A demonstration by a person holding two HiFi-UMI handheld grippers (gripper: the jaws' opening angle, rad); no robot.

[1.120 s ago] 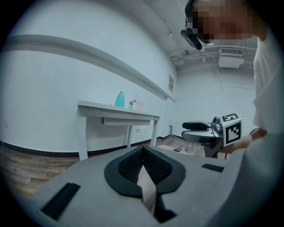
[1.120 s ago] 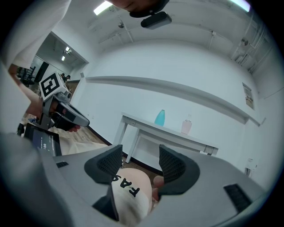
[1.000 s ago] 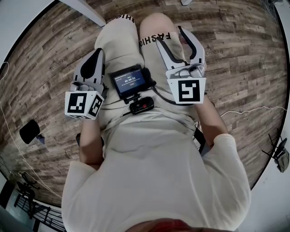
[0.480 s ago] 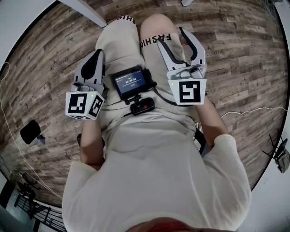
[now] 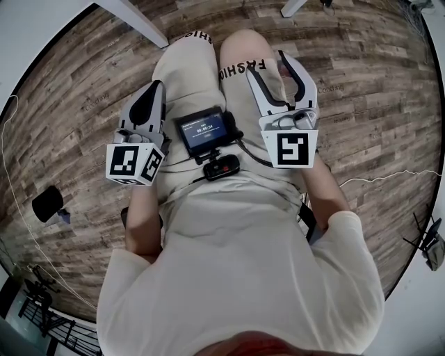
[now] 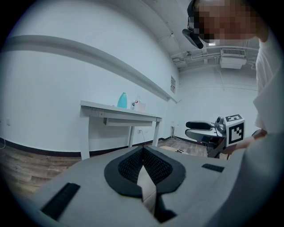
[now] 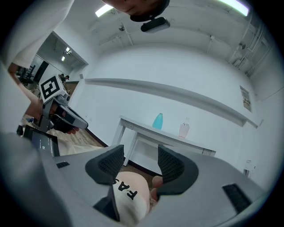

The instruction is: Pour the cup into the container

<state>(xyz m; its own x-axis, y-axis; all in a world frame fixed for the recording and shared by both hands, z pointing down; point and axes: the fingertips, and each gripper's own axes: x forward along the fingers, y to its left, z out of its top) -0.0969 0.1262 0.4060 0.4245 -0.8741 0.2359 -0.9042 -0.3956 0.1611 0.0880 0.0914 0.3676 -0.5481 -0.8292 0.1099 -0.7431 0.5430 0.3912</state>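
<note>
The person sits with both grippers held over the lap. My left gripper (image 5: 154, 87) (image 6: 143, 150) is shut, its dark pads meeting with nothing between them. My right gripper (image 5: 270, 64) (image 7: 140, 153) is open and has just been closing a little; only the person's knee shows behind the gap, and nothing is held. Far ahead stands a white table (image 7: 177, 138) (image 6: 115, 111). On it are a teal vessel (image 7: 157, 120) (image 6: 122, 100) and a pale pink bottle (image 7: 184, 129). Neither gripper is near them.
A small screen device (image 5: 205, 131) hangs at the person's chest between the grippers. A white table leg (image 5: 132, 17) shows at the top of the head view. The floor is wood-plank (image 5: 375, 90), with a dark object (image 5: 45, 201) and thin cables at the left.
The head view has shifted slightly, so both grippers sit a bit lower in the picture. They keep their place over the lap. The right jaws look a little narrower.
</note>
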